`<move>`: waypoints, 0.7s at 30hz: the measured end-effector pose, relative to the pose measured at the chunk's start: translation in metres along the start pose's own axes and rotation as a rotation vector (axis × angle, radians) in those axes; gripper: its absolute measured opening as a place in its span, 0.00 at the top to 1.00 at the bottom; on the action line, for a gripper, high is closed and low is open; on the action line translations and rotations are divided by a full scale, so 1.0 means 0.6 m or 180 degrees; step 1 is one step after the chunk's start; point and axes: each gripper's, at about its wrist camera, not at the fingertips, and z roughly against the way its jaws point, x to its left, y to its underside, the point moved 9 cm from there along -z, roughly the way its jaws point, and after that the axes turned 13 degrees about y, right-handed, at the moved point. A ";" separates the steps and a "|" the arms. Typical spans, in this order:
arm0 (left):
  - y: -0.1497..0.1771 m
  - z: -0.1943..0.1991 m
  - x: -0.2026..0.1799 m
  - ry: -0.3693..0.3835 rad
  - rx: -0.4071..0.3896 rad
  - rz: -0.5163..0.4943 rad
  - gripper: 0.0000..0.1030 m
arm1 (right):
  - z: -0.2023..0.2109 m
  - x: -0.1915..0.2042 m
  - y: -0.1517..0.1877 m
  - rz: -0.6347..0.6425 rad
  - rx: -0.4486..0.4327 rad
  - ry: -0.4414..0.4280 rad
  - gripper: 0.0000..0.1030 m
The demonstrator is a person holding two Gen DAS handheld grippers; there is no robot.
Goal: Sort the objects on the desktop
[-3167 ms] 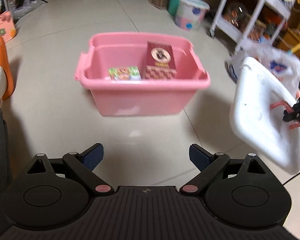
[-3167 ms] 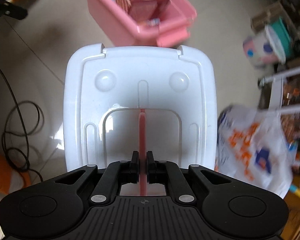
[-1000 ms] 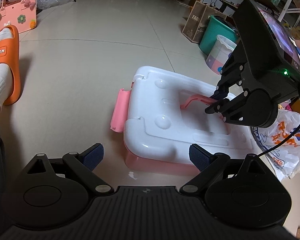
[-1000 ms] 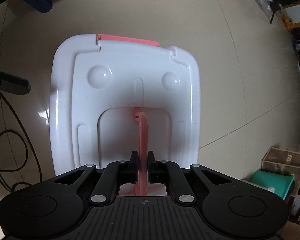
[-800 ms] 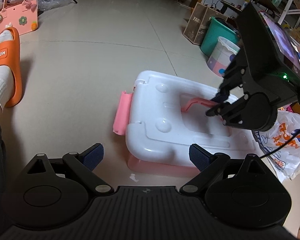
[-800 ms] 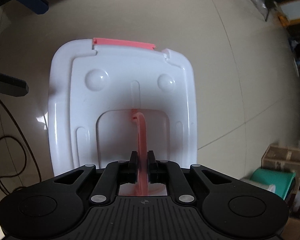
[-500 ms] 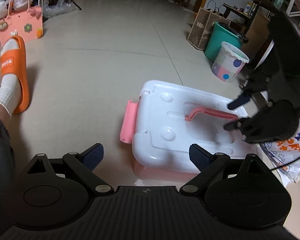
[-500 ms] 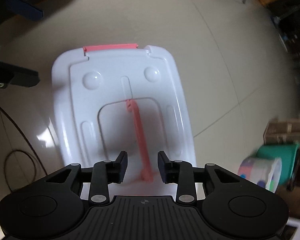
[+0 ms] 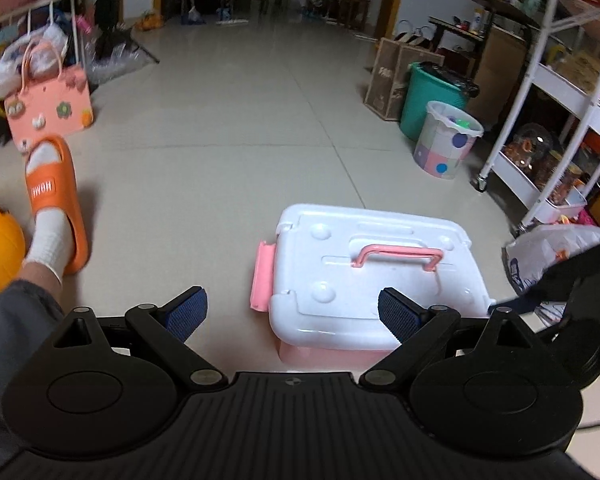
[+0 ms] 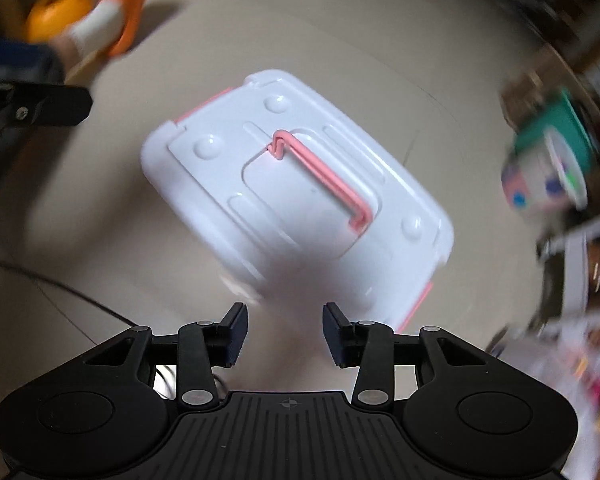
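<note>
Off the pink handle [image 10: 320, 176] now and pulled back above the lid [image 10: 296, 208]: right gripper [image 10: 285, 334], jaws opening, nothing between them. Lid now sits on the pink bin [image 9: 320, 354] on the floor [image 9: 220, 160], handle upright. Left gripper [image 9: 292, 314] wide apart and empty, hovering nearer than the bin.

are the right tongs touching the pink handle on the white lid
Apart. In the right wrist view the right tongs hang clear of the pink handle, which rests on the white lid well beyond the fingertips. The jaws are opening with nothing between them.
</note>
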 end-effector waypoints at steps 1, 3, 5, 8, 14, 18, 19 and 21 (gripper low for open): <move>-0.001 0.008 -0.007 0.0006 0.0008 -0.0045 0.08 | 0.009 0.005 0.010 -0.0158 -0.0014 -0.0024 0.63; 0.001 0.022 -0.021 0.0027 0.0042 -0.0122 0.08 | 0.027 0.018 0.030 -0.0427 -0.0023 -0.0064 0.63; 0.006 0.036 -0.035 0.0051 0.0072 -0.0202 0.08 | 0.045 0.031 0.049 -0.0676 -0.0036 -0.0116 0.63; 0.017 0.053 -0.054 0.0069 0.0114 -0.0305 0.08 | 0.072 0.054 0.076 -0.0940 -0.0070 -0.0183 0.63; 0.047 0.074 -0.080 0.0129 0.0126 -0.0384 0.08 | 0.110 0.101 0.131 -0.1236 -0.0096 -0.0185 0.63; 0.058 0.084 -0.101 0.0173 0.0046 -0.0566 0.08 | 0.142 0.100 0.155 -0.1583 -0.0284 -0.0053 0.63; 0.060 0.087 -0.106 0.0180 0.0022 -0.0621 0.08 | 0.150 0.097 0.161 -0.1668 -0.0333 -0.0003 0.63; 0.064 0.090 -0.118 0.0215 -0.0011 -0.0689 0.08 | 0.165 0.089 0.172 -0.1808 -0.0431 0.0108 0.63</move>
